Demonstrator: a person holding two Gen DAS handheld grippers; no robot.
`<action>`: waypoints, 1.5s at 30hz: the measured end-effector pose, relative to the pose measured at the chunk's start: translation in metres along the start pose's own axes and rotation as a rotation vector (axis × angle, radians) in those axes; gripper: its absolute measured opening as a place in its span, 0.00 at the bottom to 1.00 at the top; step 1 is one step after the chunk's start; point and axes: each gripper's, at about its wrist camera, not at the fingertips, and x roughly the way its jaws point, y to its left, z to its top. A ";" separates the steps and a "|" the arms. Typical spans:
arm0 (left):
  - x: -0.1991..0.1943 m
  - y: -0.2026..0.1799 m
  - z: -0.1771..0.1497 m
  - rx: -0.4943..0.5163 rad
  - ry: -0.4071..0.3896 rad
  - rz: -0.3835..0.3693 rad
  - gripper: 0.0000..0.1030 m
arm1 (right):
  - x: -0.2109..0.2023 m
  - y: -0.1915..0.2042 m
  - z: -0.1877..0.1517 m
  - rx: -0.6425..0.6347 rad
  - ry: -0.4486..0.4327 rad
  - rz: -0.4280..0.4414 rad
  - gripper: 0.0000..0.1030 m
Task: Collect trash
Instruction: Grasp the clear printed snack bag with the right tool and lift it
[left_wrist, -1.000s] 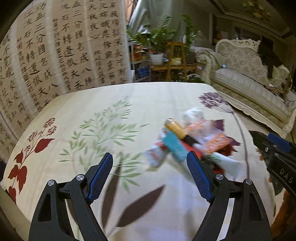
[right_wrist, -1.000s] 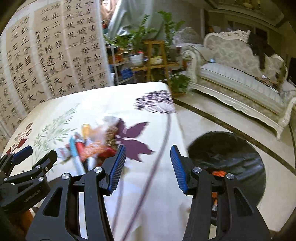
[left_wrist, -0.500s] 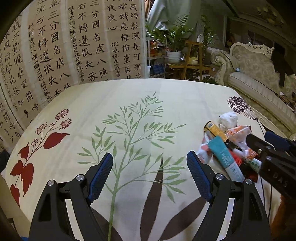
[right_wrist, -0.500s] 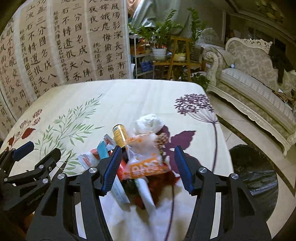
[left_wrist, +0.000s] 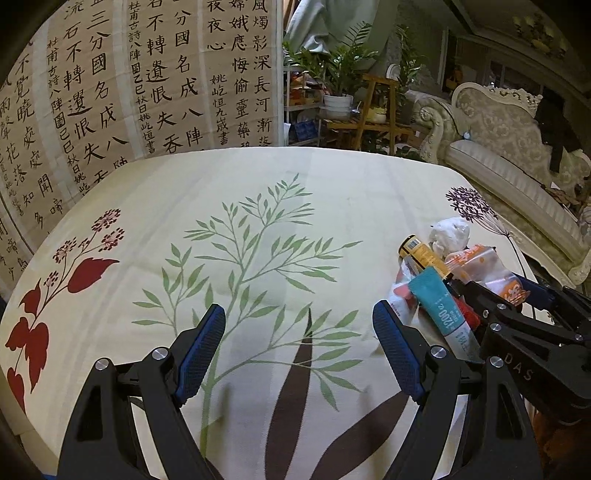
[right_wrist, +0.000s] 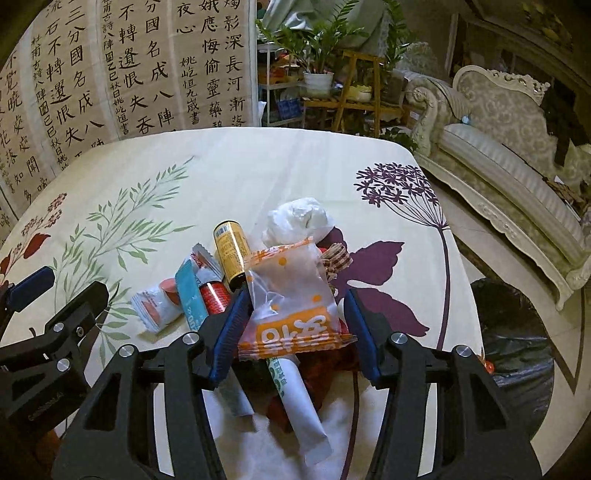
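Since the earlier frame your right hand-held gripper (right_wrist: 293, 326) has swung from the bin (right_wrist: 517, 354) to straddle the orange wrapper (right_wrist: 295, 306) atop the trash pile (right_wrist: 236, 280) on the worktop (right_wrist: 295, 173), jaws closing but apparently not yet pinching it, while your left hand-held gripper (left_wrist: 299, 352) waits wide open and empty beside the pile to stay clear.

- A home living room is shown.
- An ornate cream sofa (right_wrist: 513, 155) with a carved frame is placed along the right side.
- Potted plants (right_wrist: 317, 48) are kept on a wooden stand (right_wrist: 354, 92) at the back.
- A large screen of calligraphy (left_wrist: 140, 74) is set behind the table.
- The table is covered with a cream tablecloth (left_wrist: 332, 192) printed with leaves and flowers.
- A polished floor (right_wrist: 476, 240) with a dark inlaid border is seen beside the table.
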 end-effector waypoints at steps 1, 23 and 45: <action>0.000 -0.001 0.000 -0.001 0.001 -0.003 0.77 | -0.001 0.000 0.000 0.001 -0.002 0.001 0.47; -0.009 -0.017 -0.006 0.006 0.002 -0.028 0.77 | -0.031 -0.023 0.000 0.077 -0.068 0.070 0.10; -0.020 -0.055 -0.012 0.063 0.000 -0.047 0.77 | -0.032 -0.091 -0.022 0.265 -0.044 0.083 0.17</action>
